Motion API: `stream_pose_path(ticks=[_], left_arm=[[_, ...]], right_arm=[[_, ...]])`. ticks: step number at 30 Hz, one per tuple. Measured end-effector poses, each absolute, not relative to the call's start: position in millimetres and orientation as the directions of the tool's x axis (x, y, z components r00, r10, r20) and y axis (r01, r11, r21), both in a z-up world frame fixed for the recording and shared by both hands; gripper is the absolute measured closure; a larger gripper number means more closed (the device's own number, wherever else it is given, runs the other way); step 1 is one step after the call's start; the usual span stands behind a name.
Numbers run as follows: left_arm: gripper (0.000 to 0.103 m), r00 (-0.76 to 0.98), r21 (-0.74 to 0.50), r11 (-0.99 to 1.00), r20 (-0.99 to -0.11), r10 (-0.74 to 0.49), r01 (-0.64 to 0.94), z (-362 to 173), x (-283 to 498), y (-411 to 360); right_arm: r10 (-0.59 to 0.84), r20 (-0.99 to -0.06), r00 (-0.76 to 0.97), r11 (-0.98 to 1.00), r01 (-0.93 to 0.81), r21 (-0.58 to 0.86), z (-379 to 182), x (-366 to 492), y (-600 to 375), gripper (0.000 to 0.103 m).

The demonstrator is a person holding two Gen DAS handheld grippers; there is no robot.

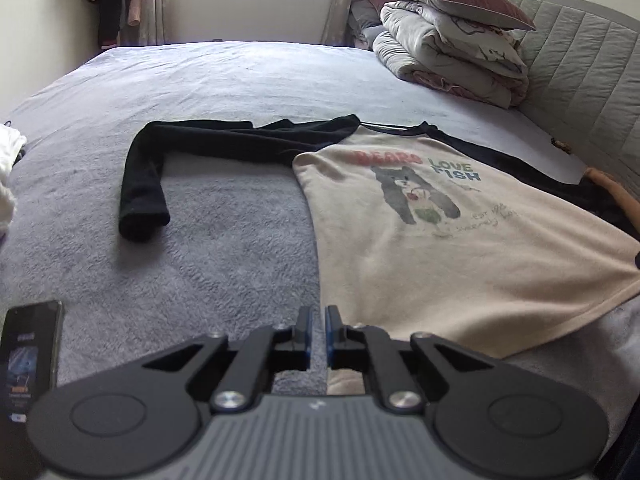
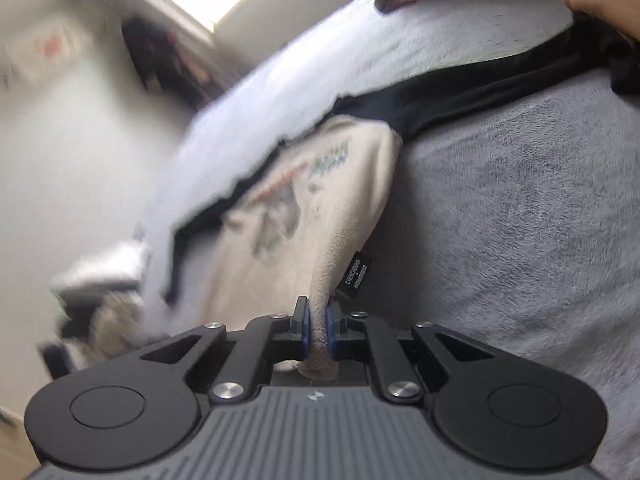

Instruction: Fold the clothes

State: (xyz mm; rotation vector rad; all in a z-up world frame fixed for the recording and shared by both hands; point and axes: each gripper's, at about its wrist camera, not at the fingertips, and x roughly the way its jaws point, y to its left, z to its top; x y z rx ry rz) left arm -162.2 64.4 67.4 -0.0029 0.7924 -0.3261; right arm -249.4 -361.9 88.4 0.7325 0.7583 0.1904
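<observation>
Pinching shirt [image 2: 320, 336] hem, right gripper [image 2: 318, 320]

Grey bed [image 1: 240, 80] under shirt [image 1: 440, 220], phone [image 1: 30, 352], bedding [image 1: 440, 52]

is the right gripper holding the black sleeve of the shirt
No, the right gripper is shut on the cream hem of the shirt, while the black sleeve lies farther off across the bed.
</observation>
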Motion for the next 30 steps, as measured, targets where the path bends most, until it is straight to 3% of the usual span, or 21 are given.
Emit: stream_pose_path(ticks=[2,4,5,6,8,10,12,13,14,15,18,26,30], left_arm=[[0.091,0.636,-0.126,0.944,-0.711,-0.300,0.303,62.9,-159.0,57.4],[0.064,0.610,-0.143,0.944,-0.732,-0.304,0.299,52.6,-155.4,51.8],[0.046,0.597,-0.152,0.943,-0.742,-0.307,0.296,47.5,-153.6,49.0],[0.039,0.584,-0.159,0.943,-0.751,-0.309,0.294,42.5,-152.0,46.3],[0.036,0.578,-0.150,0.944,-0.759,-0.301,0.294,36.4,-152.0,43.5],[0.026,0.559,-0.163,0.944,-0.771,-0.304,0.288,29.0,-148.8,42.7],[0.020,0.552,-0.189,0.940,-0.770,-0.321,0.283,25.0,-145.4,41.6],[0.020,0.555,-0.194,0.940,-0.767,-0.324,0.281,24.3,-144.2,40.1],[0.028,0.560,-0.187,0.939,-0.762,-0.324,0.289,24.9,-144.5,36.6],[0.054,0.566,-0.181,0.938,-0.758,-0.325,0.297,25.4,-144.9,33.2],[0.092,0.551,-0.208,0.929,-0.757,-0.351,0.306,26.8,-143.5,31.5],[0.095,0.586,-0.254,0.909,-0.700,-0.409,0.331,79.4,-147.7,59.2],[0.095,0.579,-0.235,0.918,-0.719,-0.385,0.319,76.2,-150.9,61.6]], right_arm=[[0.405,-0.564,0.720,0.727,0.122,0.676,83.1,-251.6,-366.2,0.094],[0.359,-0.625,0.693,0.754,0.179,0.632,72.5,-249.8,-368.5,0.089],[0.299,-0.687,0.662,0.799,0.219,0.560,67.2,-247.1,-367.1,0.088],[0.246,-0.741,0.625,0.837,0.249,0.487,62.1,-243.3,-364.6,0.086],[0.224,-0.789,0.572,0.853,0.277,0.443,53.3,-236.9,-363.0,0.077],[0.276,-0.776,0.568,0.833,0.262,0.488,50.3,-232.0,-365.2,0.056],[0.297,-0.778,0.554,0.828,0.256,0.498,46.9,-224.3,-364.7,0.054],[0.301,-0.790,0.535,0.831,0.260,0.492,42.9,-219.5,-363.4,0.054],[0.305,-0.805,0.509,0.839,0.256,0.480,40.0,-215.0,-359.9,0.054],[0.308,-0.819,0.483,0.847,0.252,0.467,37.1,-210.5,-356.5,0.059],[0.306,-0.848,0.432,0.885,0.200,0.421,34.8,-204.8,-342.1,0.088],[0.401,-0.697,0.594,0.812,0.122,0.571,70.9,-231.6,-352.2,0.092],[0.402,-0.724,0.560,0.836,0.098,0.540,73.0,-233.8,-346.1,0.092]])
